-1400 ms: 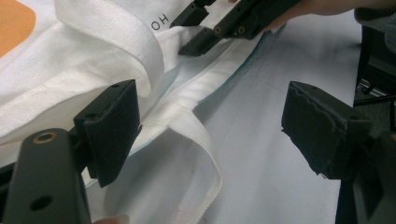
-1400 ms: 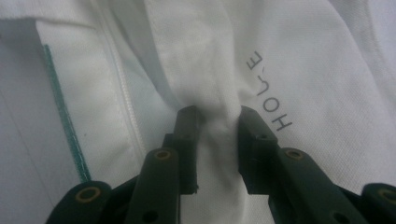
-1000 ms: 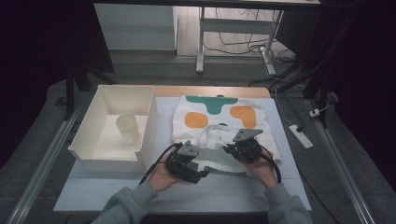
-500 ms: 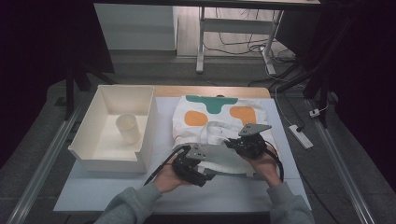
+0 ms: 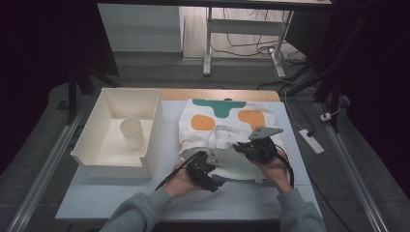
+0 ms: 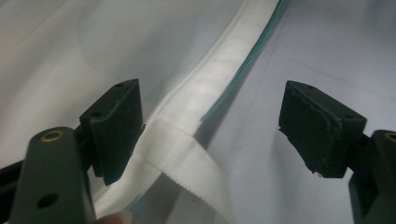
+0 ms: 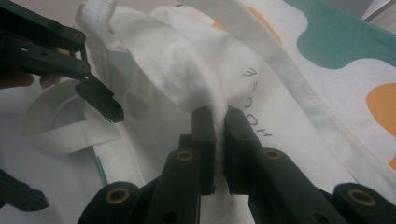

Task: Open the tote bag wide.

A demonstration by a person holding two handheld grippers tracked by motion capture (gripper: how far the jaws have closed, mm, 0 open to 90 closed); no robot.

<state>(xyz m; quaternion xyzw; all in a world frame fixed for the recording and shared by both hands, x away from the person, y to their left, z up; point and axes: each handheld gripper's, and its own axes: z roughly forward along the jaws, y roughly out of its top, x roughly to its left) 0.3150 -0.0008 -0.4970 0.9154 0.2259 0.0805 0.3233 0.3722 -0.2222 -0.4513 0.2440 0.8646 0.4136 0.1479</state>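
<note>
- Now: the white tote bag (image 5: 220, 137) lies flat on the table (image 5: 145, 193), just right of the white bin (image 5: 116, 166); its printed end points away from you.
- Your right gripper (image 7: 215, 122) is pinching a raised fold of the bag's cloth.
- Your left gripper (image 6: 210, 130) is spread wide, with the bag's near hem and a handle strap (image 6: 187, 163) running lengthwise between its jaws, beside one pad; this hand is the nearer one to the strap.
- Versus a second ago: your left gripper has slid right along the near edge, and the right grip is unchanged.
</note>
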